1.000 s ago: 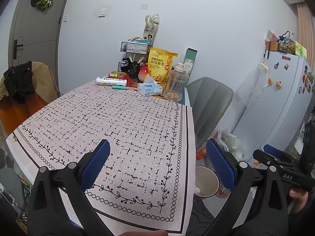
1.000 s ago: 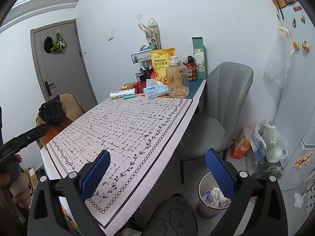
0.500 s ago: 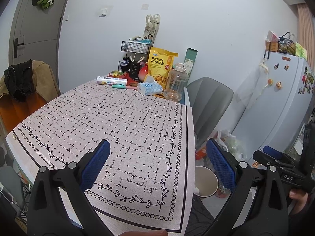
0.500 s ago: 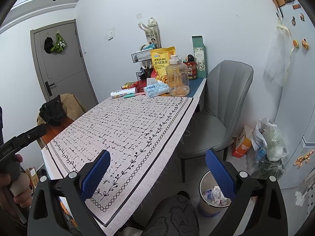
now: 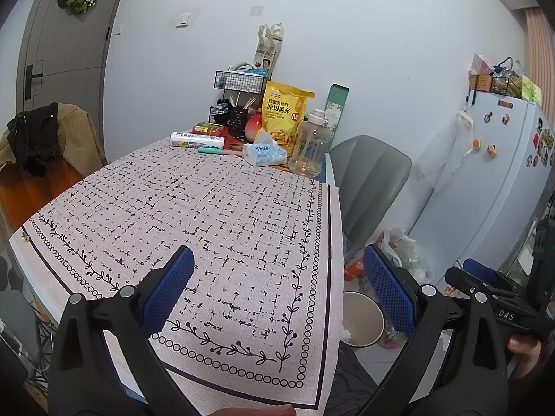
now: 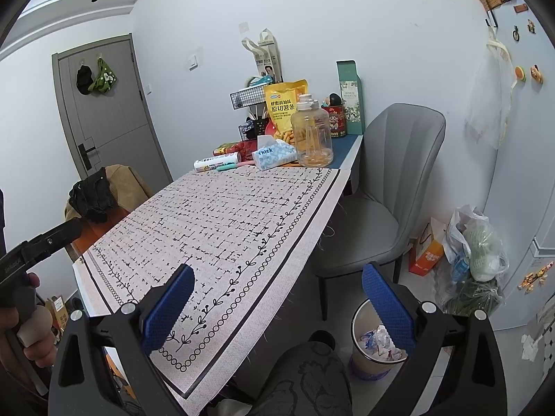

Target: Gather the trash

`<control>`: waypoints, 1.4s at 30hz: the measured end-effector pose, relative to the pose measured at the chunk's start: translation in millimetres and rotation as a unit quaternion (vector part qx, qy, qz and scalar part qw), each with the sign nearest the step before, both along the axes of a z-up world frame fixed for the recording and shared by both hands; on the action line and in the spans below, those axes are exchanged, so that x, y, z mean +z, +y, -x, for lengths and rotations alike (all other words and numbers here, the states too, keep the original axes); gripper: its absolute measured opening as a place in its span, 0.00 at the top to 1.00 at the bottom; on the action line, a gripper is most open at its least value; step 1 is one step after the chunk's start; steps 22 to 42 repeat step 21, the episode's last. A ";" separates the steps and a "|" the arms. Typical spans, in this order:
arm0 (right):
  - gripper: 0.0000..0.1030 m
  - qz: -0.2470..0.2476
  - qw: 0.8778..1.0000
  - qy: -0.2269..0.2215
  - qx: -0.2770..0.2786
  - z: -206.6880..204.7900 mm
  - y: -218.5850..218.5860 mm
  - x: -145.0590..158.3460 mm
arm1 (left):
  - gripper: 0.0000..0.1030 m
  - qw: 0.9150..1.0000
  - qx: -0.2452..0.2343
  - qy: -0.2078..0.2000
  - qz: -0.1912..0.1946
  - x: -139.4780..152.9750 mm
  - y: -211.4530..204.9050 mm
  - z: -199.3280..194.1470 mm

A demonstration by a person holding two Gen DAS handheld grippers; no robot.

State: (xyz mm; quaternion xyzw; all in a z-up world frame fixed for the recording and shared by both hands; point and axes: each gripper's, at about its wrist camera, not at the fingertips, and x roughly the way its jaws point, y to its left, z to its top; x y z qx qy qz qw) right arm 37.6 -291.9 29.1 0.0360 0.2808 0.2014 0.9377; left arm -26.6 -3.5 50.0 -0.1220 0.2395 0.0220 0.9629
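Left gripper (image 5: 277,284) gaping wide above patterned pink tablecloth (image 5: 215,222); right gripper (image 6: 277,298) likewise spread, empty; round trash bin with crumpled wrappers (image 6: 376,346) below its right jaw.

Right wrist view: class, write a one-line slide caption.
Open right gripper hovers empty over the patterned pink tablecloth, with the wrapper-filled round waste bin on the floor beside a grey chair.

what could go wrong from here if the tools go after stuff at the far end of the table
Both tools, left and right, are open and empty. The only table items are groceries: the tissue pack and snack bag could be mistaken for trash. A reach there could tip the clear jug near the table edge.
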 end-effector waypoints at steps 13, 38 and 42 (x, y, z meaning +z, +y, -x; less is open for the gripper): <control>0.08 0.001 1.000 0.006 -0.001 -1.9 0.9 -5.1 | 0.06 1.000 -0.006 0.013 -0.002 -5.6 -6.0 -4.9; 0.08 0.003 1.000 0.018 -0.007 -8.6 -3.1 -14.6 | 0.06 1.000 -0.015 0.020 0.004 -13.4 -5.0 -12.3; 0.08 0.003 1.000 0.018 -0.007 -8.6 -3.1 -14.6 | 0.06 1.000 -0.015 0.020 0.004 -13.4 -5.0 -12.3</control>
